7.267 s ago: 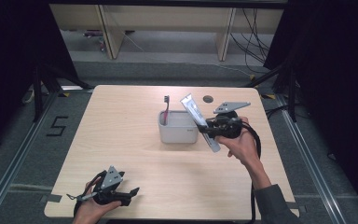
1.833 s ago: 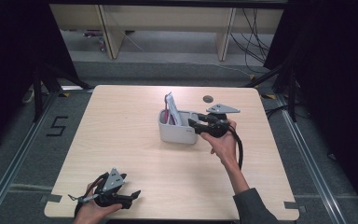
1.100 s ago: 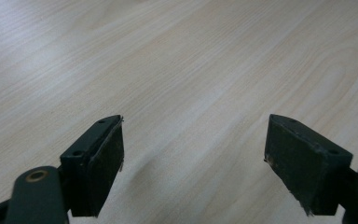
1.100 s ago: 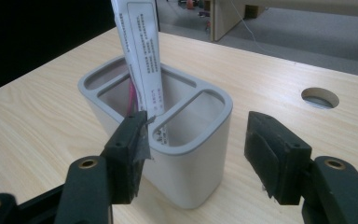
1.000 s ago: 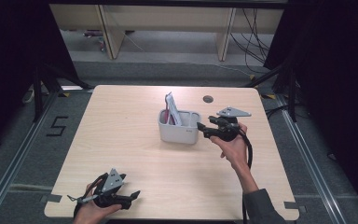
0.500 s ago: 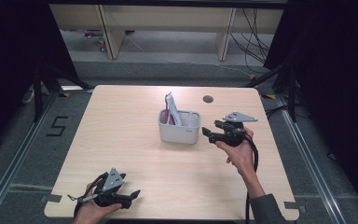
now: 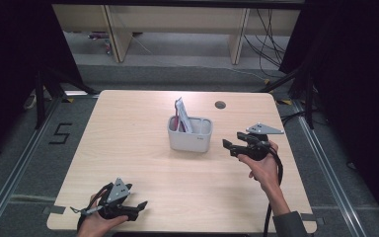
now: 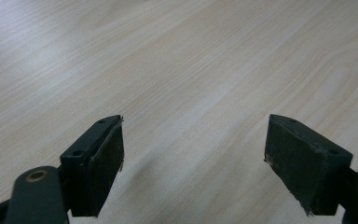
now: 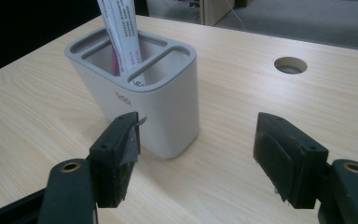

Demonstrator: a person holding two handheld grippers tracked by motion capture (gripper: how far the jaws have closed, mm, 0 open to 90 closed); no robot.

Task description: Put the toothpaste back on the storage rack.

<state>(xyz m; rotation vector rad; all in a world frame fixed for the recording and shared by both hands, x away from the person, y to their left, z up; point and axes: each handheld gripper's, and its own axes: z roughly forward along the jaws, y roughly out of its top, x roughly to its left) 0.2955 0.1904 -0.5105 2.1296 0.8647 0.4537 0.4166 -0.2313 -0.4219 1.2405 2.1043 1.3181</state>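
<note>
1. Tongs, left (image 7: 140, 204): I hold these low at the near left corner of the table (image 7: 128, 133). Jaws point toward the right along the near edge. In the left gripper view (image 8: 193, 154) the two black jaws stand wide apart with bare wood grain between them; nothing is gripped.
2. Left hand (image 7: 96, 222): wraps the tongs body from below at the table's near edge. The grey three-cornered plate sits on top of the body.
3. Holder (image 7: 189, 133): a pale grey, round-cornered cup divided into compartments. It stands upright near the middle of the table, slightly toward the far side, well apart from my left tongs.
4. Holder contents: a white tube (image 7: 182, 112) with printed text stands in the holder, leaning, with its top above the rim. A pink item (image 7: 177, 122) stands beside it; I cannot tell what it is. In the right gripper view the tube (image 9: 121, 28) rises from a rear compartment of the holder (image 9: 158, 112).
5. Tongs, right (image 7: 228, 146): held just right of the holder, jaws aimed left toward it, apart from its wall. In the right gripper view (image 9: 196, 149) the jaws stand wide open and grip nothing; the left jaw overlaps the holder's near lower corner in the picture, but I cannot tell whether it touches.
6. Right hand (image 7: 261, 165): grips the tongs body from below, forearm entering from the near right edge. A black cable trails down along the wrist.
7. Round hole (image 7: 220, 104): set in the tabletop beyond the right tongs, far-right of the holder.
</note>
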